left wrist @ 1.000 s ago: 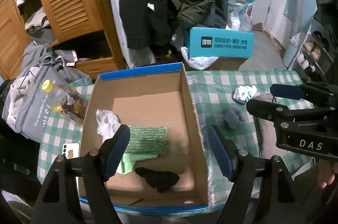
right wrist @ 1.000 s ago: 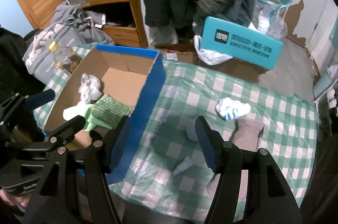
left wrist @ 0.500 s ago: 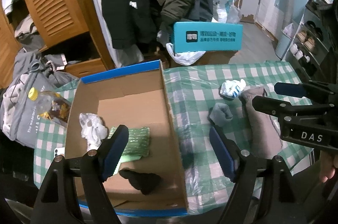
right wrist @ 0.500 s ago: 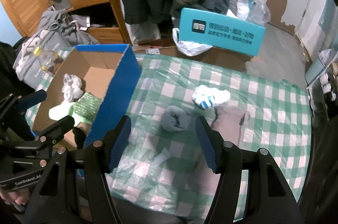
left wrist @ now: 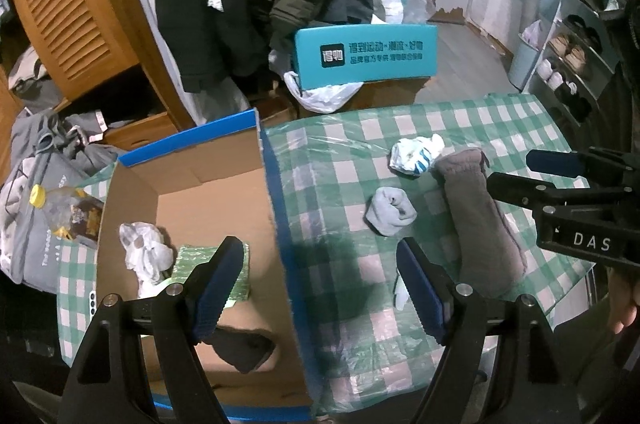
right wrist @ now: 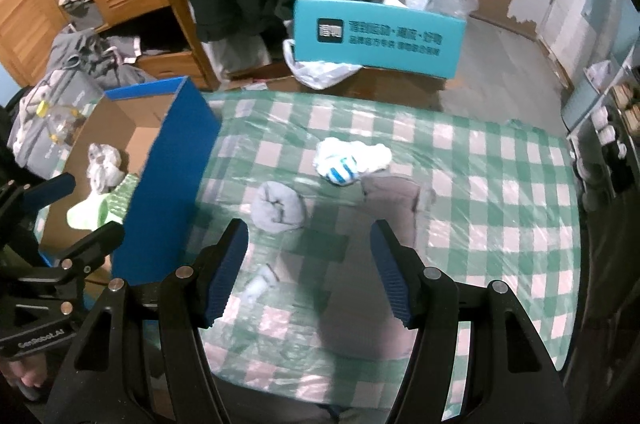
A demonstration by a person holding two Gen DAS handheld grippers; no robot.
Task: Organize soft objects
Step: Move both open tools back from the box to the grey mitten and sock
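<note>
Presently both tools approach the loose items: the right gripper (right wrist: pixel 308 272) and left gripper (left wrist: pixel 320 288) stand spread and empty above the checked tablecloth (right wrist: pixel 500 184). The rolled grey sock (right wrist: pixel 278 206) lies just beside the cardboard box (left wrist: pixel 276 208); next, descend and pinch it.

"DAS" stands in white letters on the black right gripper (left wrist: pixel 560 164). The left gripper (right wrist: pixel 40 336) reads "GenRobot.AI". The teal box (left wrist: pixel 364 58) carries Chinese characters, too small to read surely.
</note>
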